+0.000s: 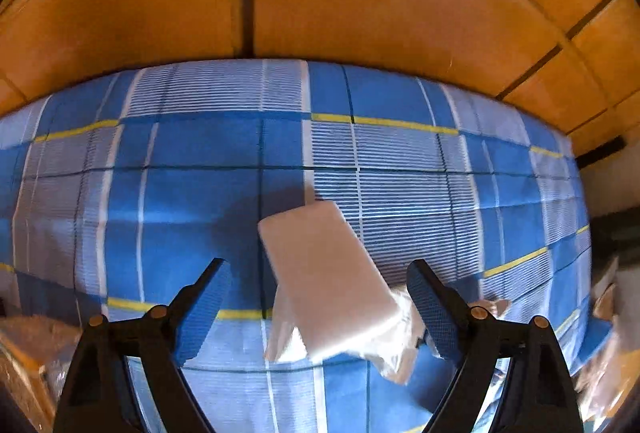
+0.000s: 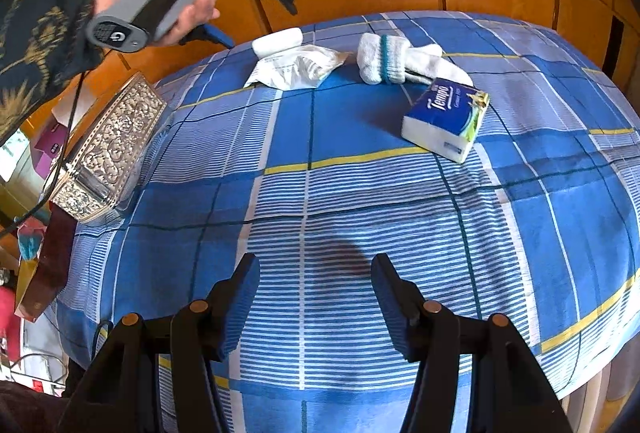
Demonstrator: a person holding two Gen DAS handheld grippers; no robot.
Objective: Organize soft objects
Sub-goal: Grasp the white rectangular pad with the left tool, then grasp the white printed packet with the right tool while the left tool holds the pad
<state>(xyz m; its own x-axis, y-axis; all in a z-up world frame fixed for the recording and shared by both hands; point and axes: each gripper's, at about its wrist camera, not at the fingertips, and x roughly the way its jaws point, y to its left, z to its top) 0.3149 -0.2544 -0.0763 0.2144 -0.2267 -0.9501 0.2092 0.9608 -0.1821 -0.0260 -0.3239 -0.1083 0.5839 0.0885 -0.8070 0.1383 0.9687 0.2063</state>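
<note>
The left tongs [image 1: 320, 289] stand spread above the white sponge block [image 1: 324, 281], touching nothing; it lies at the tabletop's [image 2: 360, 193] far-left corner, long axis running away between the pads; the right tongs [image 2: 316, 285], half-spread and empty, hover well apart near the front edge.

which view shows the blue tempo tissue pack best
The right wrist view: the blue and white Tempo tissue pack lies unobstructed on the checked blue cloth, its printed name readable. The left wrist view does not show it at all.
</note>
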